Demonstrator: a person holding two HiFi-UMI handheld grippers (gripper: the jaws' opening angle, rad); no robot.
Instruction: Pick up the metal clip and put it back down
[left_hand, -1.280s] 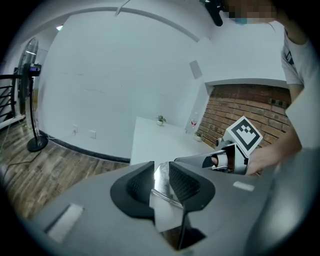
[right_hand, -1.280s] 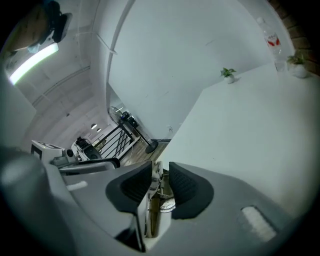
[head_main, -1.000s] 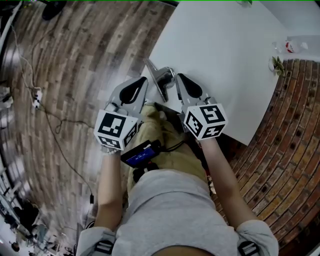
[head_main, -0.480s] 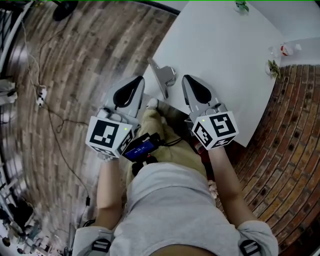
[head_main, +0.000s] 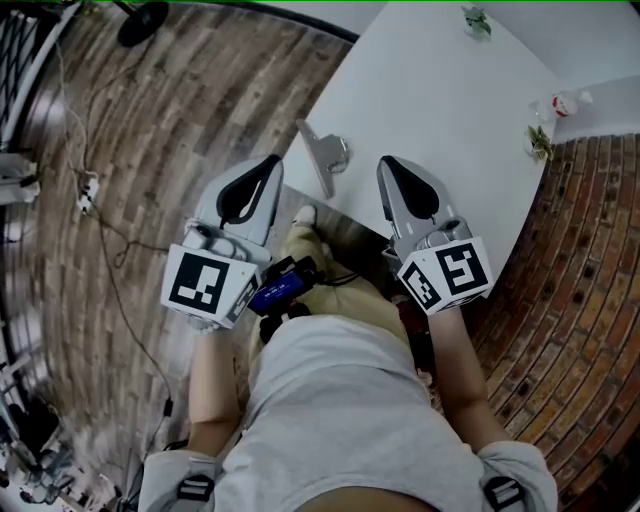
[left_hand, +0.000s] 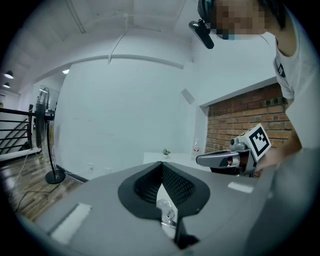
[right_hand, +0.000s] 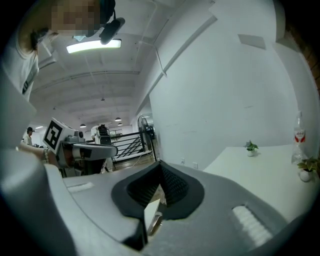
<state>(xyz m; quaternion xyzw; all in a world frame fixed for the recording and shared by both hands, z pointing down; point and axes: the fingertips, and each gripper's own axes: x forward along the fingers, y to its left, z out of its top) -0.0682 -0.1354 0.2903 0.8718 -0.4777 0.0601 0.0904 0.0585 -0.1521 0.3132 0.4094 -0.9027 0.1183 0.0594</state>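
Note:
The metal clip (head_main: 322, 158) lies on the white table (head_main: 450, 110) close to its near-left edge, with nothing touching it. My left gripper (head_main: 272, 162) hovers off the table's edge just left of the clip, jaws shut and empty. On the clip's right, my right gripper (head_main: 386, 164) hangs above the table, also shut and empty. In the left gripper view the clip (left_hand: 167, 212) shows below the closed left gripper (left_hand: 161, 166), with the right gripper (left_hand: 225, 160) beside it. The right gripper view has the clip (right_hand: 154, 220) under the closed right gripper (right_hand: 161, 167).
A plastic bottle (head_main: 566, 102) and two small potted plants (head_main: 476, 18) (head_main: 540, 140) stand at the table's far edges. Brick floor lies left of the table, with a fan base (head_main: 143, 22) and a power strip with its cable (head_main: 88, 190). A brick wall (head_main: 580, 260) runs along the right.
Both grippers have drawn back from the clip and spread a little apart. The clip stays on the table near its edge.

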